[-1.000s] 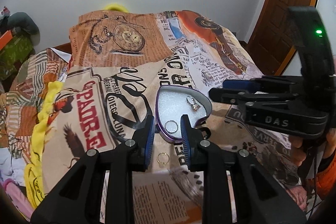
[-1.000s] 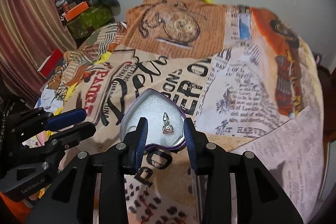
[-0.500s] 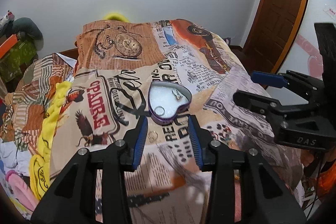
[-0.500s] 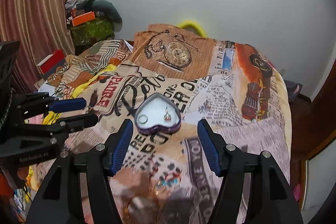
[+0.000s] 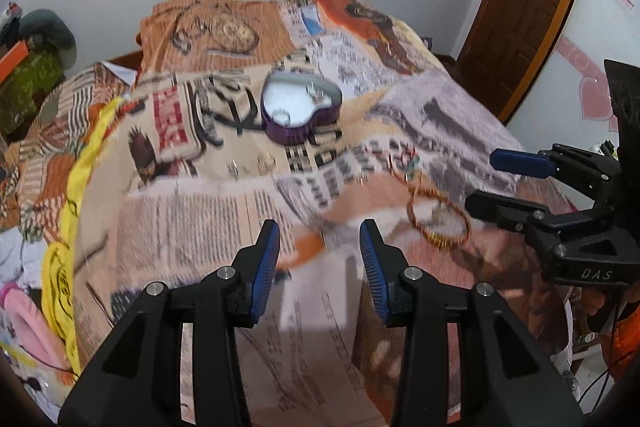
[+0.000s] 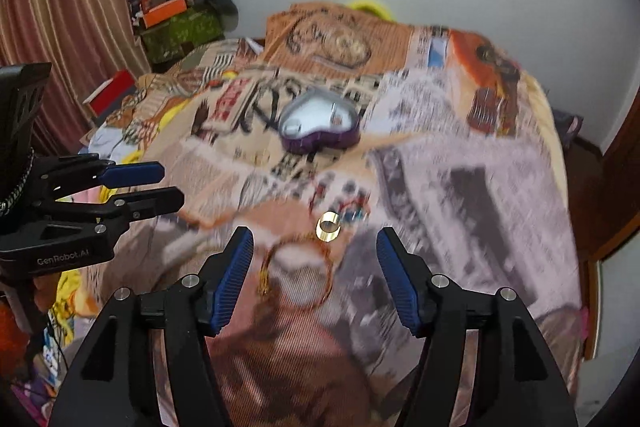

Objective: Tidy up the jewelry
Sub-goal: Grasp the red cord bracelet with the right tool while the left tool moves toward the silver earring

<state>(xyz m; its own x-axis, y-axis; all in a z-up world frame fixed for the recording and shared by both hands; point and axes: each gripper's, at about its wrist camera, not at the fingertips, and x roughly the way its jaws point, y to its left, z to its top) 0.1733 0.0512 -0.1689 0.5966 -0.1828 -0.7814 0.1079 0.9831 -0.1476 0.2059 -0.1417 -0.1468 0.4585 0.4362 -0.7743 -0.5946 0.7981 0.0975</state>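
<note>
Right gripper: jaws apart, nothing between the pads. They opened within the last second and have since levelled off. Left gripper: also open and empty, narrower gap, same recent widening. Both views are motion-blurred, so small detail is unreliable.

Nearest item: a gold bangle lying flat on the printed bedspread, directly between and just ahead of my right jaws. In the left view the same bangle sits off to the right, close to the right gripper's fingers. Just beyond it, a wide gold ring, then a small beaded piece, blurred, type unclear.

Further out: the purple heart-shaped box, open, white lining, with a ring and a small pendant already inside. A few small rings lie on the cloth short of the box, in the left view.

My judgement: the bangle is the next pick. Plan: settle the hand first so the blur clears, straddle one side of the hoop rather than its whole span, and press slightly into the soft cloth before closing. Risk: pinching fabric along with the wire.
</note>
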